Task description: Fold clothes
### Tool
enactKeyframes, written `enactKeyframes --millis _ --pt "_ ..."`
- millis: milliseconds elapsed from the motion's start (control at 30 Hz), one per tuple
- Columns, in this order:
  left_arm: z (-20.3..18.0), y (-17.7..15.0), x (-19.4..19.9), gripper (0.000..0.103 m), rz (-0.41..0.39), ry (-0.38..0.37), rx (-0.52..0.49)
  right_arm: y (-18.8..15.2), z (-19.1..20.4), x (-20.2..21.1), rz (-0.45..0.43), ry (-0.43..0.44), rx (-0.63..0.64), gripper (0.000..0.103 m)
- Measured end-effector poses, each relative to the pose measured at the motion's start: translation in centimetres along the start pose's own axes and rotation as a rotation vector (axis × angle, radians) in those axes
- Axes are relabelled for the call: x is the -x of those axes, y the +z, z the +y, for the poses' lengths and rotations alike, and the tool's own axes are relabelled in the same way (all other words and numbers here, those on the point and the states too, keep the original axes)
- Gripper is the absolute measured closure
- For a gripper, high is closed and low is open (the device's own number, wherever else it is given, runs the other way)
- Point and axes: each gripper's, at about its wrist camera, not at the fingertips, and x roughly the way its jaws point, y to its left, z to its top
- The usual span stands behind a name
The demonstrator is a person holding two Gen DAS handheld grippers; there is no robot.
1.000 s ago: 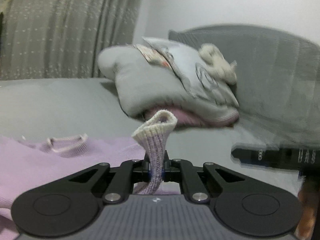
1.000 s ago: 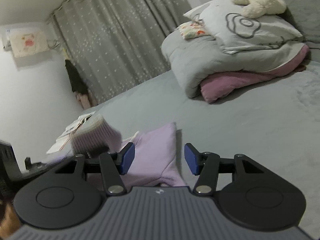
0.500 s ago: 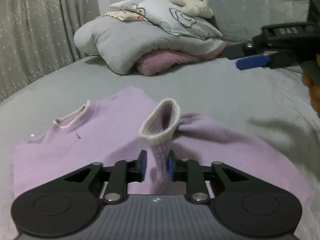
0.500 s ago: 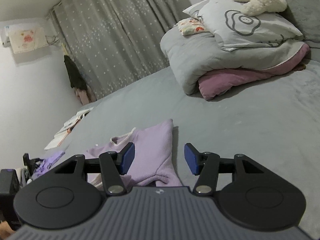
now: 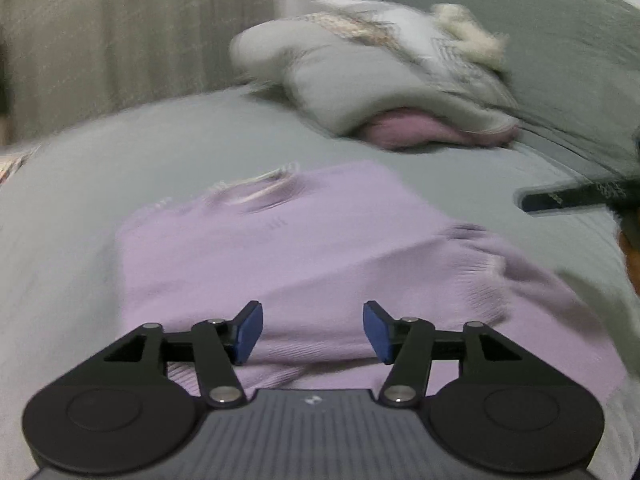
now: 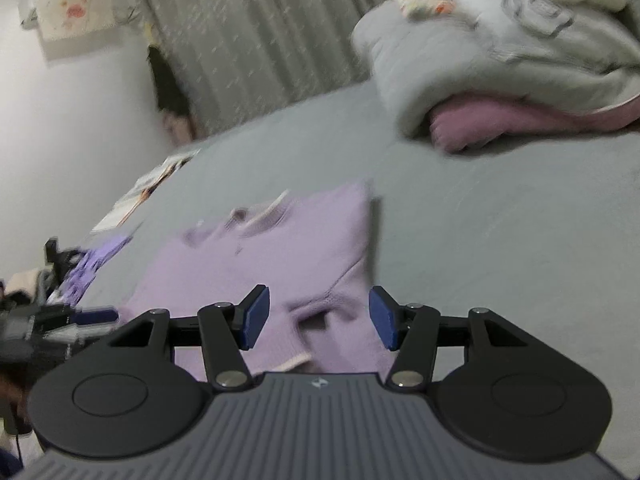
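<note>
Grey bed (image 5: pixel 100 208) carries the sweater (image 5: pixel 304 256) flat, sleeve folded over, with left gripper (image 5: pixel 313 332) and right gripper (image 6: pixel 319 317) both wide open and empty above its near edge; pinch both hem corners evenly before folding upward.

Both grippers hover with jaws spread and nothing between the pads, so each has room to drop straight onto the sweater (image 5: pixel 280 264) lying flat below. Open grey bed (image 6: pixel 500 232) stretches to the right of the sweater and beyond its collar, free for passing. At the far end the bedding pile (image 6: pixel 500 72) blocks the way. The right gripper (image 5: pixel 576 196) juts in from the side near the sweater's sleeve, an obstacle for the left gripper (image 5: pixel 313 332). Papers (image 6: pixel 148 188) sit off the bed's left edge.
</note>
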Motion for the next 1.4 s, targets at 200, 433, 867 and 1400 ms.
enactKeyframes --millis 200,433,867,1400 --pt "7.6 -0.6 -3.1 0.044 0.051 0.024 0.329 -1.2 2.4 -5.0 0.073 -0.058 0.14 0.046" --pt "10.5 -0.6 -2.6 0.061 0.079 0.03 0.461 -3.1 4.1 -6.7 0.121 -0.084 0.202 0.071" --pt "11.6 1.0 -0.6 0.052 0.034 0.3 0.314 -2.4 2.2 -4.3 0.134 0.0 0.004 0.09" --pt "10.8 0.9 -0.5 0.052 0.038 0.392 0.127 -0.5 2.1 -3.6 0.013 -0.155 0.184 0.069"
